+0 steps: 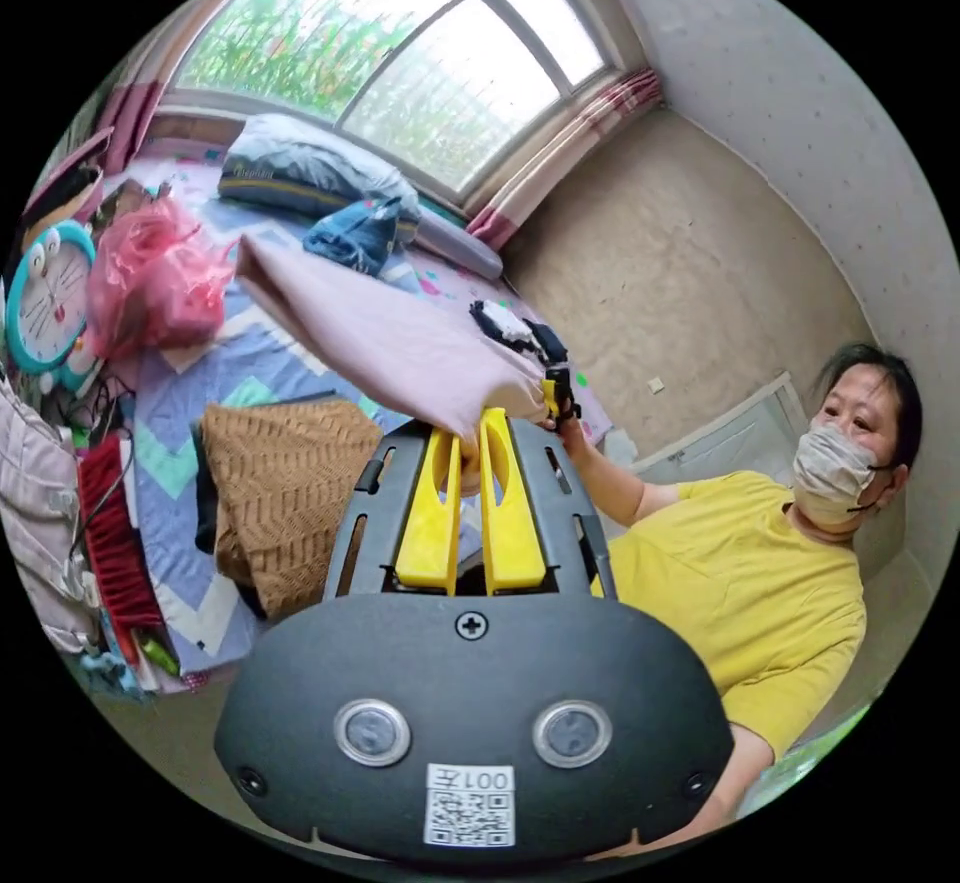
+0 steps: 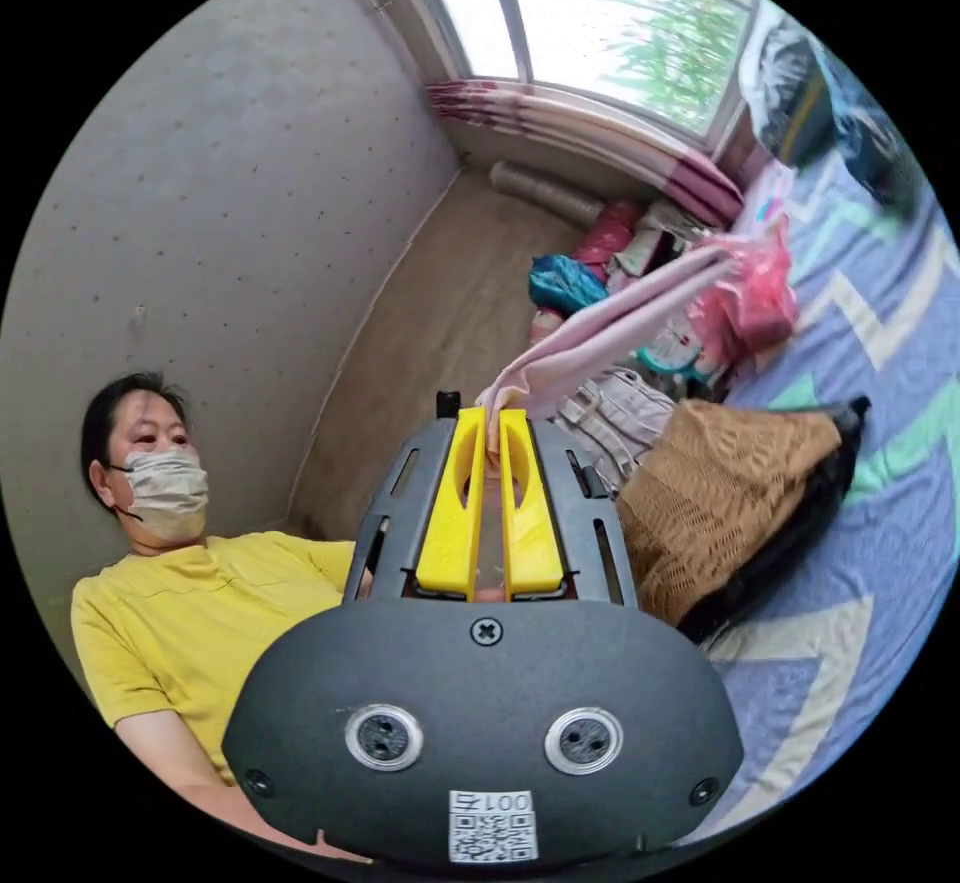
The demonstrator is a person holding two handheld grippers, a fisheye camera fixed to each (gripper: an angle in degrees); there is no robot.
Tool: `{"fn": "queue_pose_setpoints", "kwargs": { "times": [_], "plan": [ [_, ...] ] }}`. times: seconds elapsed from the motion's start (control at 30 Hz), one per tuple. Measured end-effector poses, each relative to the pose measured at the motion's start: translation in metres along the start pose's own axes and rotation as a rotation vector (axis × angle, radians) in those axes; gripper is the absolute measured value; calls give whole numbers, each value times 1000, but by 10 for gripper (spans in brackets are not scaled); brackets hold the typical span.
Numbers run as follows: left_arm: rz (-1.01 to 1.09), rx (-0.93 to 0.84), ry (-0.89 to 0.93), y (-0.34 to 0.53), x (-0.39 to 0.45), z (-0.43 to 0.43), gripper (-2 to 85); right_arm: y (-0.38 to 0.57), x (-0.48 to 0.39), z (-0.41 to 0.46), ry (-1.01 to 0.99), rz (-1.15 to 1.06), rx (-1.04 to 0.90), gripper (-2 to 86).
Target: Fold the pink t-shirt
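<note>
Two yellow-jawed grippers hold a pink t-shirt [image 1: 390, 343] in the air above a bed [image 1: 250, 363] covered with a blue and white zigzag quilt. Seen from the left gripper view, the left gripper [image 1: 470, 443] has its jaws pressed together on one edge of the shirt, the cloth pinched at their tips, and the fabric stretches away from it as a taut sheet toward the window [image 1: 400, 53]. Just beyond that gripper, the right gripper [image 1: 556, 391] grips the same edge of the shirt, held in the hand of a person in a yellow top [image 1: 740, 603] who sits beside the bed. In the right gripper view, the right gripper [image 2: 490, 438] has its jaws closed on a bunched corner of the pink t-shirt [image 2: 610, 328], which runs off as a narrow band toward the far side of the bed [image 2: 880, 523]. Below the lifted shirt, a brown knitted garment [image 1: 280, 483] lies on the quilt. A pink plastic bag [image 1: 150, 278] and a round clock [image 1: 45, 298] sit near the edge of the bed, and folded bedding [image 1: 300, 168] is piled under the window.
</note>
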State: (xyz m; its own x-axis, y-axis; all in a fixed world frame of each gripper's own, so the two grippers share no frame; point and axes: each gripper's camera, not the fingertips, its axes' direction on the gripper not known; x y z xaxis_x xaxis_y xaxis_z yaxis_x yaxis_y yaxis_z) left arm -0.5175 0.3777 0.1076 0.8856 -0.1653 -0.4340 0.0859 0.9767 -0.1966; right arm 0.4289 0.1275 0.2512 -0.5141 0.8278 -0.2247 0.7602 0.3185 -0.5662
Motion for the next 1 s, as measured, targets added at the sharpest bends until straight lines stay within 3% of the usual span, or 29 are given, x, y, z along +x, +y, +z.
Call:
{"fn": "queue_pose_setpoints", "kwargs": {
  "times": [0.17, 0.27, 0.37, 0.47, 0.6, 0.8, 0.87, 1.0],
  "plan": [
    [-342, -219, 26, 53, -121, 27, -4, 119, 108, 23, 228, 398, -70, 19],
    [-557, -309, 12, 100, -176, 47, -3, 161, 130, 18, 185, 525, 24, 19],
    [-552, -245, 77, 100, -178, 35, -5, 153, 122, 23, 196, 472, -6, 18],
    [-483, -274, 34, 84, -160, 22, -5, 142, 115, 30, 220, 418, -85, 18],
    [-550, -276, 17, 96, -154, 8, -4, 151, 115, 25, 204, 439, -119, 20],
    [-663, -4, 48, 151, -133, -37, -11, 195, 90, -31, 165, 440, -33, 9],
    [-621, 61, -9, 153, -105, -50, -11, 213, 59, -67, 174, 387, 42, 7],
    [-338, 61, -207, 126, 0, -37, -12, 239, 2, -121, 301, 324, 143, 6]
  ]
}}
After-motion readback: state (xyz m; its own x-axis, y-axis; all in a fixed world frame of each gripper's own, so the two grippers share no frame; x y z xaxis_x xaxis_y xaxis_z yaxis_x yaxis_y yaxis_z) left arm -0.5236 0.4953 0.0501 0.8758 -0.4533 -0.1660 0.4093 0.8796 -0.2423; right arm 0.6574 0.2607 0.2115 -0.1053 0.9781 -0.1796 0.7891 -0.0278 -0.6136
